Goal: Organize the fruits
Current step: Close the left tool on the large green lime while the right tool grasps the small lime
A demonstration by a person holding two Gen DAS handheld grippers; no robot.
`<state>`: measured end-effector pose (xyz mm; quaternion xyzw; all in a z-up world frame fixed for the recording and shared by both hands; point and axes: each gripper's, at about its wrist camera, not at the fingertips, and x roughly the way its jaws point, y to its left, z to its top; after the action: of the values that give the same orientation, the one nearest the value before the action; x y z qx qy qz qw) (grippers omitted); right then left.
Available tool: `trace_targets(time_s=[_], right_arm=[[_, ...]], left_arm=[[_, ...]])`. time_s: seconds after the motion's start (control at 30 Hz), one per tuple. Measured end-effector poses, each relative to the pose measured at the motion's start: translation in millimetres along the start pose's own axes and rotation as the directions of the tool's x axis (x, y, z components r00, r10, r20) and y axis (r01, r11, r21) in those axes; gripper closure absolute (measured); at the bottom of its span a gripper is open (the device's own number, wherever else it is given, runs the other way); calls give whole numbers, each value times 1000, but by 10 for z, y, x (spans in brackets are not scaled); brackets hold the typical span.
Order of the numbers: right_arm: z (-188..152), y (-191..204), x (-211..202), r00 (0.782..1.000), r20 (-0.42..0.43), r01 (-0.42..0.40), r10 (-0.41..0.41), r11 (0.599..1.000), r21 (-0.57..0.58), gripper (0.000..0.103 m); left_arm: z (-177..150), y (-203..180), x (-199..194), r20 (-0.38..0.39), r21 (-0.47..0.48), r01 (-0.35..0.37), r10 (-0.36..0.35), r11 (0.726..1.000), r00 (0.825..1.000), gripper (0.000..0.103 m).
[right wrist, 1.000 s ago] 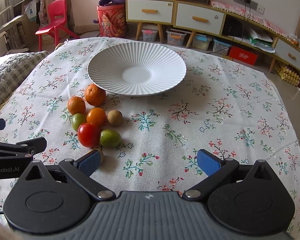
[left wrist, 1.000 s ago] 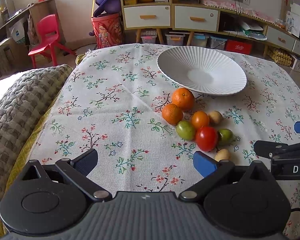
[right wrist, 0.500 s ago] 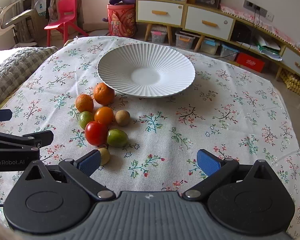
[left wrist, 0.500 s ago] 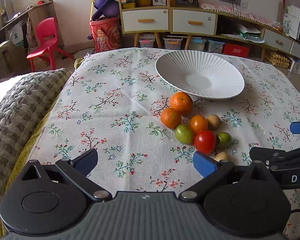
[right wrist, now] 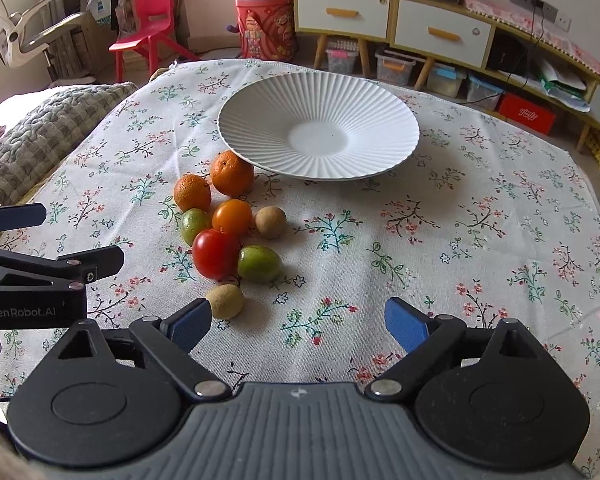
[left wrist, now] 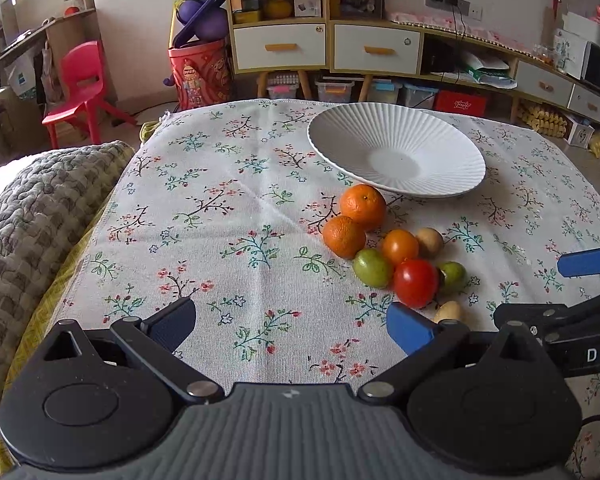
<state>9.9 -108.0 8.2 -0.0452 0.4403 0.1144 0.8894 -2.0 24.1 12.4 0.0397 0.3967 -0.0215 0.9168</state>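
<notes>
A white ribbed plate stands empty at the far side of the floral tablecloth. In front of it lies a cluster of fruit: two oranges, a small orange tomato, a red tomato, two green fruits and two tan ones. My left gripper is open and empty, left of the fruit. My right gripper is open and empty, with the near tan fruit just beside its left fingertip.
The tablecloth covers the table. A grey quilted blanket lies off its left edge. Behind the table stand a red chair, a red bin and low drawer cabinets.
Both grippers have drawn back and risen slightly, so the plate and fruit sit a little farther off. Both stay open. No fruit has moved.
</notes>
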Motion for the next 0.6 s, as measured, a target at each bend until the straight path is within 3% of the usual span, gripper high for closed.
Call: trace_targets(time_s=[0.23,0.37,0.47,0.5,0.6], right_arm=[[-66,-7,106,1000,3,-27,27,999,-24,29],[-52,-109,179,999,-2,-45,45,999,9,45],[-59,-134,283,1000,-9,-28,28,999,-14,53],[-66,-134,315,1000,-9,-23,23,999,-25,54],[-74,-102,332,1000,24,-18,20,998,-66,54]], left_arm=[[-16,92,183,-54,-15,20,-21,1000,998,11],[-39,79,263,-32,3,70,-70,998,997,11],[-55,48,352,-18,23,115,-114,993,993,22],[-58,41,380,-20,26,127,-126,992,992,29],[-69,23,435,-21,32,171,-171,985,985,37]])
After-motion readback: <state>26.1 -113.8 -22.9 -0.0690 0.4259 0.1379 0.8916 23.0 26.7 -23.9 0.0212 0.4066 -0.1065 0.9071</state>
